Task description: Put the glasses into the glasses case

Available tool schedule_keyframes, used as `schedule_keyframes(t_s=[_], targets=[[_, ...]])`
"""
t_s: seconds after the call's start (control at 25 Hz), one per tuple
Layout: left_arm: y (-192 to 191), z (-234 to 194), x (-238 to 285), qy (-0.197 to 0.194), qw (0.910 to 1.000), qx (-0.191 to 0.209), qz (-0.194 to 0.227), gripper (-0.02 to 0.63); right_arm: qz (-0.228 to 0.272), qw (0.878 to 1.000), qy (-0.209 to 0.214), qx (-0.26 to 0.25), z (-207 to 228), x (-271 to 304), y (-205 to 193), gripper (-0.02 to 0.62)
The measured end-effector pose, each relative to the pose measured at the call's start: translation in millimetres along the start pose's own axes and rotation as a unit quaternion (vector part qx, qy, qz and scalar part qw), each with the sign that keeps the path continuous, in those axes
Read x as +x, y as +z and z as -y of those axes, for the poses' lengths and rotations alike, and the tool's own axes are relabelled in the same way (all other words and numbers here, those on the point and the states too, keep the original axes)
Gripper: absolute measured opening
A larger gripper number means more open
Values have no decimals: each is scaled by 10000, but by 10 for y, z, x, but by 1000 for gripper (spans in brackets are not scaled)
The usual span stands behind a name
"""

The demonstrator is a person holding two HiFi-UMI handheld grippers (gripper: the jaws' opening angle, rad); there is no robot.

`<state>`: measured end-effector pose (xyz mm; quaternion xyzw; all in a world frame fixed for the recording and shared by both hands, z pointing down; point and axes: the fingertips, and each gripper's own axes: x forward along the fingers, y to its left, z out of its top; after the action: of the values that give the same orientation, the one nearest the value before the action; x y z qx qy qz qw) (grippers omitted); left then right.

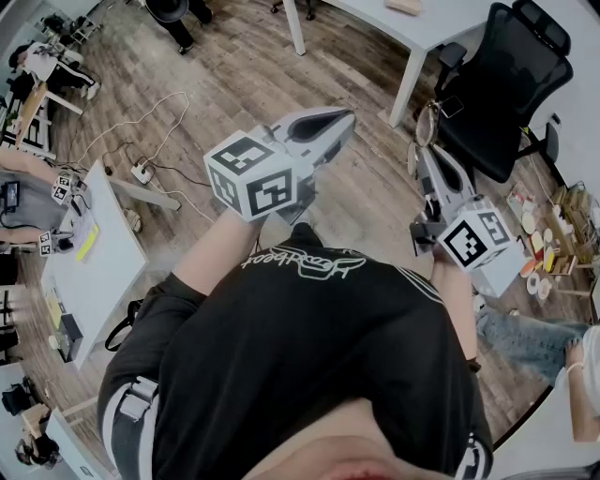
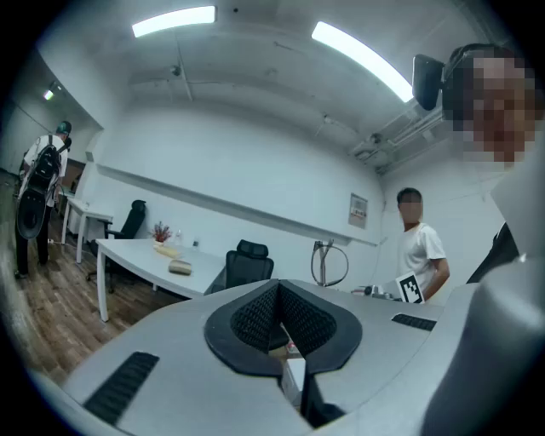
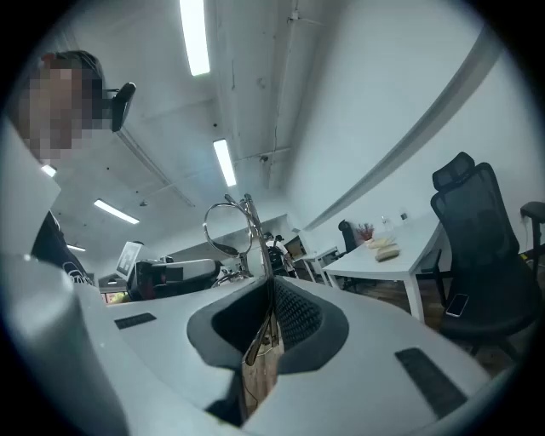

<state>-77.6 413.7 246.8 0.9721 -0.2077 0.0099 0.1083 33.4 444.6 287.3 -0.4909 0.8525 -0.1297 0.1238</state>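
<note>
At centre left of the head view, your left tongs (image 1: 336, 120) are raised in front of your black shirt (image 1: 309, 356), their tips pointing toward the upper right of the frame over the wooden floor (image 1: 234, 84). The left gripper view shows these tongs (image 2: 278, 288) clenched, the dark pads meeting at the tips with nothing gripped between them. At the right of the head view, your right tongs (image 1: 425, 155) point toward the top of the frame, and the glasses (image 1: 428, 122) stand out beyond their tips. The right gripper view confirms these tongs (image 3: 271, 294) are clamped on the glasses (image 3: 238, 223): a thin part of the wire frame is pinched between the pads, and a round lens rises above them in the upper centre of the frame. The glasses touch nothing but the tongs and are held in the air, clear of any surface. A black office chair (image 1: 511, 84) stands in the upper right of the head view, beside a white counter (image 1: 441, 28). A person in a white shirt (image 2: 421, 247) stands at the right of the left gripper view.
</note>
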Motion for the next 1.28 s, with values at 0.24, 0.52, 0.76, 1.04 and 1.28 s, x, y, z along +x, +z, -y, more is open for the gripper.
schedule_keyframes(t_s=[0.24, 0.52, 0.76, 1.04, 1.28], targets=[[-7, 70, -5, -28, 10000, -21, -52, 6, -34, 10000, 7, -76, -67, -31, 35, 26], [-45, 166, -75, -113, 9997, -195, -4, 6, -26, 9999, -67, -108, -141, -165, 56, 26], [-13, 211, -76, -217, 9995, -213, 53, 6, -31, 9993, -142, -345, -179, -173, 124, 26], [-5, 64, -170, -173, 9993, -308, 117, 6, -111, 9993, -171, -328, -194, -31, 120, 26], [-28, -231, -148, -158, 9990, -381, 159, 6, -226, 9992, -166, -289, -93, 257, 7, 26]])
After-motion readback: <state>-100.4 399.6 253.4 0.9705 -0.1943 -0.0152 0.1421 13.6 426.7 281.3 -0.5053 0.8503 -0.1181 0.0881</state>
